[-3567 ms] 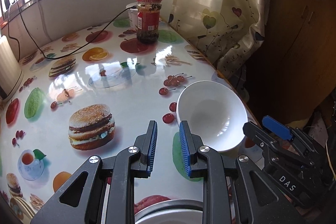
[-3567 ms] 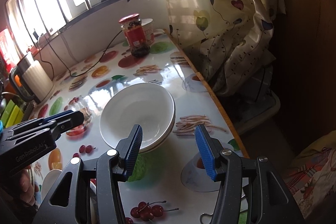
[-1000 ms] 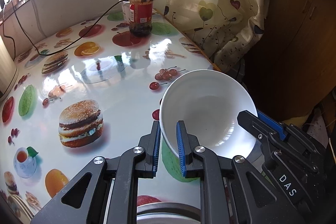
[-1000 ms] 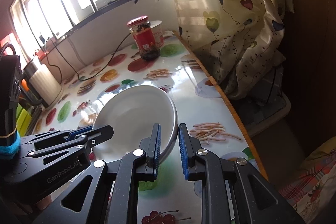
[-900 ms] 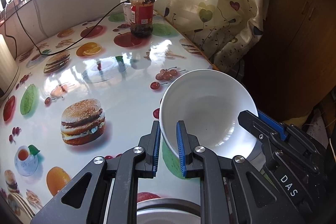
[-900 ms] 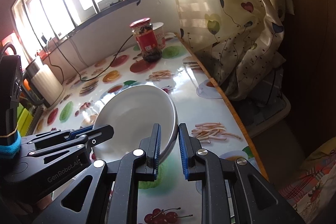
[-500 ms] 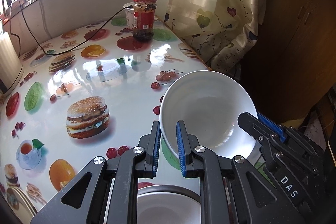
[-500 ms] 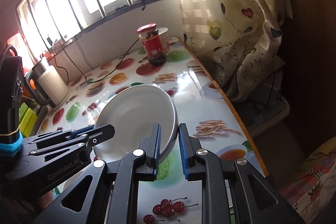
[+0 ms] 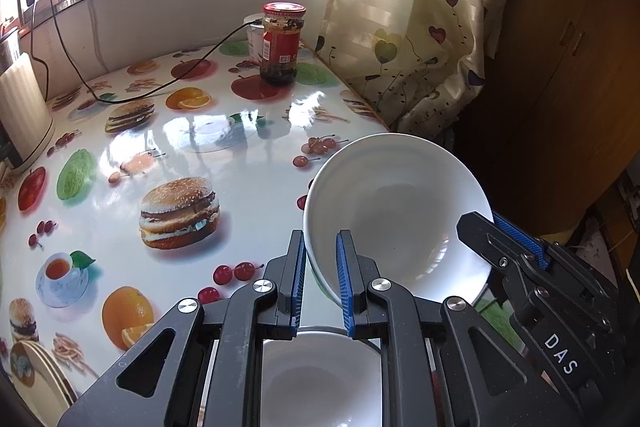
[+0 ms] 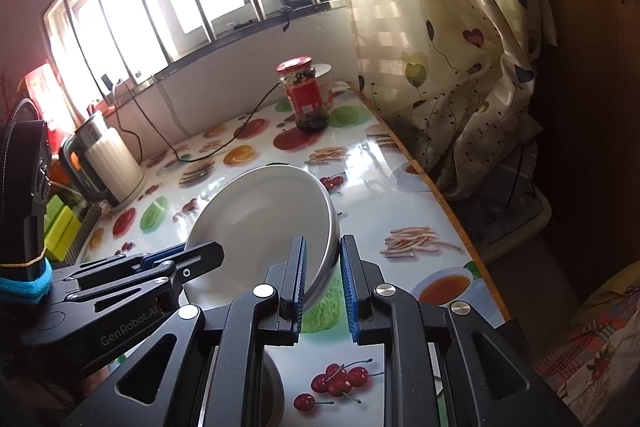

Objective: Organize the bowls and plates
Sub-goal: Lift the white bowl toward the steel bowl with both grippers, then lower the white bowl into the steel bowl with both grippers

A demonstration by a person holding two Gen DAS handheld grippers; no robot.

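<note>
You are gripping the white bowl (image 9: 396, 211) from both sides, and that is why it is hanging tilted above the table (image 9: 120, 155) instead of resting on it. Your left hand-held gripper (image 9: 320, 281) is clamped on the near-left part of the rim, one pad inside and one outside the wall. Your right hand-held gripper (image 10: 322, 281) is pinching the opposite edge the same way, so the load is being shared and the bowl cannot swing. Judging by the task, you are carrying it to stack with other dishes.

The left wrist view is showing what the other one mostly hides: a second white bowl (image 9: 320, 375) sitting directly below your left hand-held gripper, likely the stacking spot, and the edge of some stacked plates (image 9: 36, 371) at the lower left corner. It is also looking into the held bowl, which is empty.

The right wrist view is showing the bowl's outer wall and what looks like a doubled rim, so it may be two nested bowls; I cannot tell for sure. It is also revealing a kettle (image 10: 108, 163) at the far left, with the jar (image 10: 306, 95) standing well apart near the window.
</note>
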